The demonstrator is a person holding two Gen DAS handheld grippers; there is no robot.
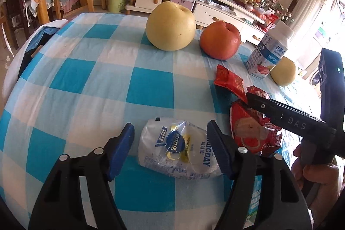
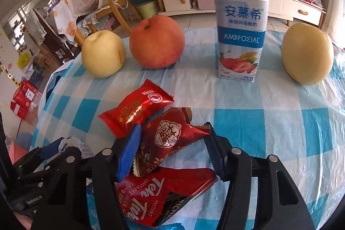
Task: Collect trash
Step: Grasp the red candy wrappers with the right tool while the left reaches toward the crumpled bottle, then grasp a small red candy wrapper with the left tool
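You held the left gripper [image 1: 170, 150] spread astride the clear wrapper [image 1: 179, 149] and the right gripper [image 2: 172, 148] spread around the dark-red packet [image 2: 170, 139], both on the tablecloth [image 1: 86, 79], ready to pinch.

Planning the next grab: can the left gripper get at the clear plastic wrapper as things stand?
Probably yes. The left gripper is open with its fingers either side of the clear plastic wrapper, and nothing lies between them. The red packet sits just outside.
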